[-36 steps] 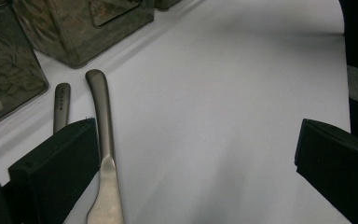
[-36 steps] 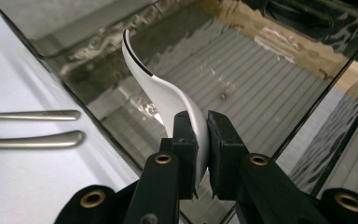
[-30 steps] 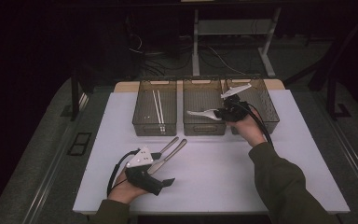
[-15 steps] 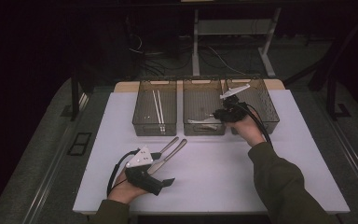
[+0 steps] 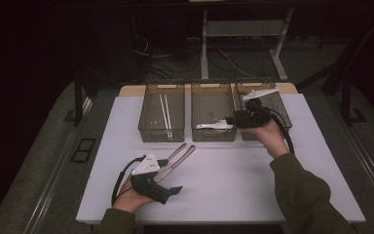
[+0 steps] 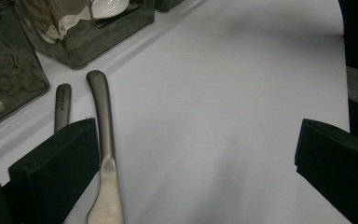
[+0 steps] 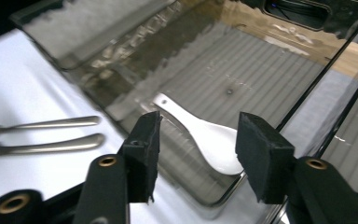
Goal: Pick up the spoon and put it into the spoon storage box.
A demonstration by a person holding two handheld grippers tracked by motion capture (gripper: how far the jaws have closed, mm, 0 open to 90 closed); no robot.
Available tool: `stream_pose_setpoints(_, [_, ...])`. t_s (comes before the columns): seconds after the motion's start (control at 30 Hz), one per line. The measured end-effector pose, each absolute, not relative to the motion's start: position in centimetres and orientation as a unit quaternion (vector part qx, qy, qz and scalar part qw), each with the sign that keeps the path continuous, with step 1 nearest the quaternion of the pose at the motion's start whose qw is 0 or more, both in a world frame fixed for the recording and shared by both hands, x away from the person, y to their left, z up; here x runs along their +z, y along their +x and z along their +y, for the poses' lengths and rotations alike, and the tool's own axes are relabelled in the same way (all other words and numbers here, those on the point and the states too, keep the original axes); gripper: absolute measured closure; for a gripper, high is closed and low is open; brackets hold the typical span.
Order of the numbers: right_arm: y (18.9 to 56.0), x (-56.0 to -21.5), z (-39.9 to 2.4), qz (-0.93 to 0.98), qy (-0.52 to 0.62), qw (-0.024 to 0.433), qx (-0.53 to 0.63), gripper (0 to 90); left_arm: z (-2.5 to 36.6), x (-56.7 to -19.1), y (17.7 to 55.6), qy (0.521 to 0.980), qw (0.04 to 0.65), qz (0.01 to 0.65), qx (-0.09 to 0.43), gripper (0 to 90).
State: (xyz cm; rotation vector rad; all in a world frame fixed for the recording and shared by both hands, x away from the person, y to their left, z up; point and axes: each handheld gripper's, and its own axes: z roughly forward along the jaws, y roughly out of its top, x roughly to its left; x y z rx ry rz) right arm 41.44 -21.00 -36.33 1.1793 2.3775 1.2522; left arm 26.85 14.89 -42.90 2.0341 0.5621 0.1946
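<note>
At the left, we see the left gripper (image 5: 175,189) resting low on the white table (image 5: 233,195), jaws spread wide with nothing between them; two metal utensil handles (image 6: 103,116) lie just beside its left jaw. Chopsticks (image 5: 165,111) lie in the left bin (image 5: 161,113). In the middle bin (image 5: 213,113) we note the white spoon (image 7: 205,137) lying flat on the bottom. At the right, the right gripper (image 7: 198,154) hangs above that spoon; its jaws have just been opening and stand apart, the spoon no longer pinched.

Three bins (image 5: 214,139), two chopsticks (image 5: 164,111), one spoon (image 5: 215,126).
</note>
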Motion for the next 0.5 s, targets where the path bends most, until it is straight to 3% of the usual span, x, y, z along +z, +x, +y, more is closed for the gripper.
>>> stream_pose_setpoints(0.17, [39.8, -36.3, -22.4, 0.796, 0.393, 0.092, 0.451, 39.9, 14.9, -42.9, 26.8, 0.838, 0.488, 0.231, 0.081, 0.0])
stream_pose_setpoints(0.5, [36.2, -37.5, -24.5, 0.785, 0.380, 0.090, 0.480, 33.7, 14.8, -43.0, 26.9, 0.838, 0.487, 0.231, 0.082, 0.0])
